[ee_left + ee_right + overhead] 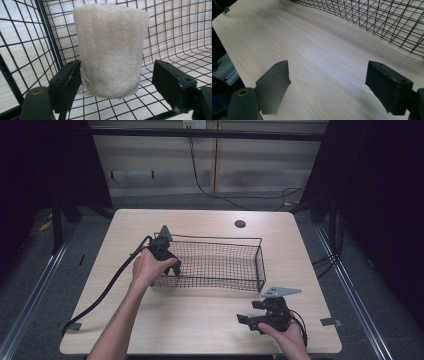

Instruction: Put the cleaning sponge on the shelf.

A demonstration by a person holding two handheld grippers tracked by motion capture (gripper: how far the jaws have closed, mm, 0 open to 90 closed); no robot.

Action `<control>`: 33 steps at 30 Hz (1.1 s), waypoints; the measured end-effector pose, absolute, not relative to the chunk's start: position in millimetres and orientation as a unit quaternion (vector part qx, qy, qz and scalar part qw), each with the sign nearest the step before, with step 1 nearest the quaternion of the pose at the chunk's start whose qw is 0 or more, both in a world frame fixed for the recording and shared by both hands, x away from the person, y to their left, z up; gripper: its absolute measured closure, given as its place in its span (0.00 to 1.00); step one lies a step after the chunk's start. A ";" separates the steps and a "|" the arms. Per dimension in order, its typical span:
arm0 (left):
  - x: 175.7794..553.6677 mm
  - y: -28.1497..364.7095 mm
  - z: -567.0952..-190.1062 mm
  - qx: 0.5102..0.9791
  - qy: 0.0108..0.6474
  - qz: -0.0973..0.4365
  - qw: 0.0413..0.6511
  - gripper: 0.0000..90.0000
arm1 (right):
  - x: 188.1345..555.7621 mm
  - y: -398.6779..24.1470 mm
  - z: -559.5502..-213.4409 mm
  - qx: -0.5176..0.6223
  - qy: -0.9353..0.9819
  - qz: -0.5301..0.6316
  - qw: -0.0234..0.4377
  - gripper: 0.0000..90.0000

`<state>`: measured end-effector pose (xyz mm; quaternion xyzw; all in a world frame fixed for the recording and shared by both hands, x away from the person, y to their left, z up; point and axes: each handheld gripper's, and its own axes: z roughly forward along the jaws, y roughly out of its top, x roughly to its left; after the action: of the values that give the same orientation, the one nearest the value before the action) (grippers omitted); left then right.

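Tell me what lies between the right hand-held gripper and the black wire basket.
Only bare pale wooden table. The right gripper view shows nothing between the right hand-held gripper and the black wire basket.

A: Cream rolled terry-cloth towel [110,50]: fuzzy, matt pile. Black wire-mesh basket [175,32]: thin metal, smooth coating, slight sheen.

B: Pale wood-grain tabletop [312,57]: smooth, soft satin glare. Left tongs [116,80] and right tongs [325,87]: black matt plastic, scuffed edges.

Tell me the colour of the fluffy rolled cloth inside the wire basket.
Cream, off-white; the fluffy rolled cloth shows best in the left gripper view.
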<state>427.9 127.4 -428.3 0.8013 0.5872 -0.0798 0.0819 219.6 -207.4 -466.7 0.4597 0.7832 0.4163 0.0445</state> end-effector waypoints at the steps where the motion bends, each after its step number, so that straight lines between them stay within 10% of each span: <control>1: 427.9 127.4 -428.3 0.801 0.587 -0.080 0.082 0.25 | 219.6 -207.5 -466.7 0.459 0.783 0.416 0.045 0.21; 33: 407.3 151.9 -381.7 0.836 0.509 -0.039 0.203 0.20 | 219.9 -207.5 -466.7 0.461 0.783 0.416 0.046 0.21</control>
<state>407.3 151.9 -381.7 0.8357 0.5088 -0.0388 0.2030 219.9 -207.5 -466.7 0.4610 0.7827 0.4157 0.0457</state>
